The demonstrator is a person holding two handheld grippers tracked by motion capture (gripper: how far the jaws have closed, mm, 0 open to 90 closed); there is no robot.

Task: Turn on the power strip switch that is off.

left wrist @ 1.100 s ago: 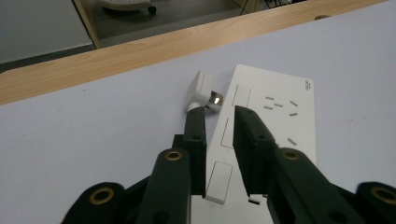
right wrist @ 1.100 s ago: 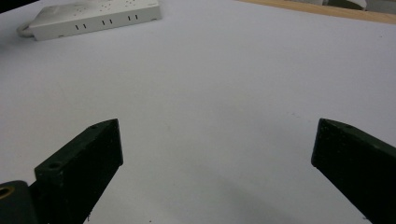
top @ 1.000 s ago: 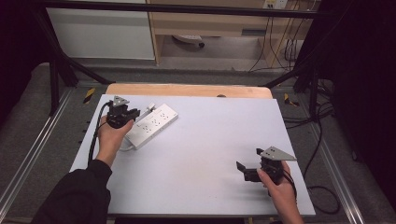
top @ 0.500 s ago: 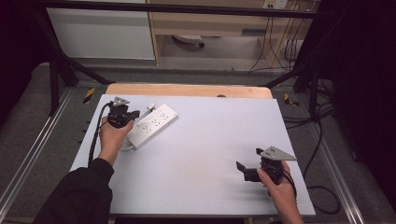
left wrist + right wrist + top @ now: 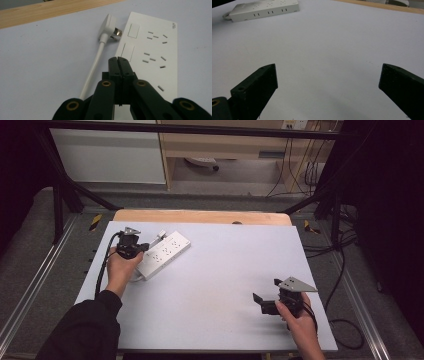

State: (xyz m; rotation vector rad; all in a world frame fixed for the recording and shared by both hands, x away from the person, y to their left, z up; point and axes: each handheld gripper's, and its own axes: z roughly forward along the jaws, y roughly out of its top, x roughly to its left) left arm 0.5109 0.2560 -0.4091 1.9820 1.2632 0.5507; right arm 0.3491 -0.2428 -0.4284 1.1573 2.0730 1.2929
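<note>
While clamped empty: left gripper (image 5: 140, 248) over power strip (image 5: 165, 254).

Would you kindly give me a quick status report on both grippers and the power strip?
Left gripper shut, empty, over power strip. Right gripper open, idle. Plug unplugged beside strip.

Bright, even overhead light on the white table (image 5: 215, 285), dark surroundings, soft shadows, slight close-up blur.

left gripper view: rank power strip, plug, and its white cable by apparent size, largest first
1. Power strip, clearly the largest, running off toward the bottom edge.
2. White cable, long but thin.
3. Plug, smallest.
The cable passes behind the shut left tongs, so its full length is hidden; cable versus plug is less certain.
</note>
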